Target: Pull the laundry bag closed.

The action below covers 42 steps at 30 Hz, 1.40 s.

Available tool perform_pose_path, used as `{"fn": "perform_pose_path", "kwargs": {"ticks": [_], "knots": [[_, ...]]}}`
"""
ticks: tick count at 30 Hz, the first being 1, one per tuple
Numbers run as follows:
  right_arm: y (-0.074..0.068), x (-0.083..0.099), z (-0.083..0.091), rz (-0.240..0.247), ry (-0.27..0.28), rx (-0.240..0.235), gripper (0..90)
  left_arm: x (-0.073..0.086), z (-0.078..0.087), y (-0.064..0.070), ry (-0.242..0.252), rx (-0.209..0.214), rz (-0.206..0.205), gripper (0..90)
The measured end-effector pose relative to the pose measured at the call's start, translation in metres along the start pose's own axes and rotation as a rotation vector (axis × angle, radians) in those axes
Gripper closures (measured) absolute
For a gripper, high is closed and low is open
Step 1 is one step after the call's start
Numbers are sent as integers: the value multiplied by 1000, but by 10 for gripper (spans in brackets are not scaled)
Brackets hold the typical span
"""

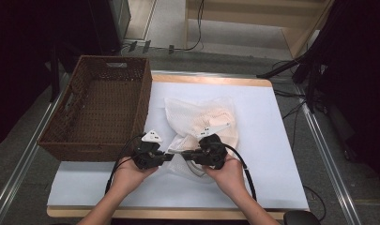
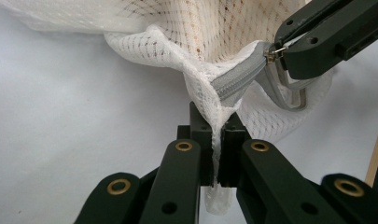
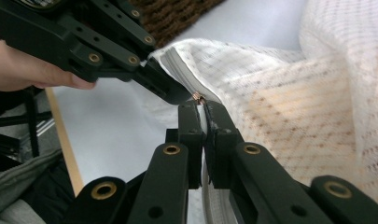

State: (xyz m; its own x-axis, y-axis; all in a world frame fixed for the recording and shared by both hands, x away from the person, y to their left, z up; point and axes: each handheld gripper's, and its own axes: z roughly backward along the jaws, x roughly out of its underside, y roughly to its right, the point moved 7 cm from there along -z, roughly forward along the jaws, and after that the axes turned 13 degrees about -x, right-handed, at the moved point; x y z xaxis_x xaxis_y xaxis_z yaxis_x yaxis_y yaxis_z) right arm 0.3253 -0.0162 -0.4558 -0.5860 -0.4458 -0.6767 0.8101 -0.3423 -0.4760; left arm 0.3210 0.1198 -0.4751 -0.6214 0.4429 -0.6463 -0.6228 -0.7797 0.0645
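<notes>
Left gripper (image 2: 218, 135) pinches mesh bag (image 1: 201, 119); right gripper (image 3: 203, 109) clamps its zipper pull (image 2: 272, 55).

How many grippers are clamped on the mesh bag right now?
2. The left gripper pinches the mesh bag's corner fabric by the zipper's end; the right gripper grips at the zipper pull, just beside it.
</notes>
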Motion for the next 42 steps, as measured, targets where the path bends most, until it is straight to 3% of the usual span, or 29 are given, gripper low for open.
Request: {"fn": "perform_pose_path", "kwargs": {"ticks": [13, 30, 38, 42], "knots": [[8, 5, 20, -44, 11, 10, 878, 1, 6, -12, 5, -16, 46, 889], [9, 7, 24, -28, 3, 6, 874, 2, 9, -6, 11, -5, 22, 881], [7, 7, 27, -27, 2, 4, 874, 1, 10, -4, 17, -2, 24, 882], [6, 8, 31, -25, 5, 2, 875, 0, 11, -1, 20, 25, 44, 883]]}}
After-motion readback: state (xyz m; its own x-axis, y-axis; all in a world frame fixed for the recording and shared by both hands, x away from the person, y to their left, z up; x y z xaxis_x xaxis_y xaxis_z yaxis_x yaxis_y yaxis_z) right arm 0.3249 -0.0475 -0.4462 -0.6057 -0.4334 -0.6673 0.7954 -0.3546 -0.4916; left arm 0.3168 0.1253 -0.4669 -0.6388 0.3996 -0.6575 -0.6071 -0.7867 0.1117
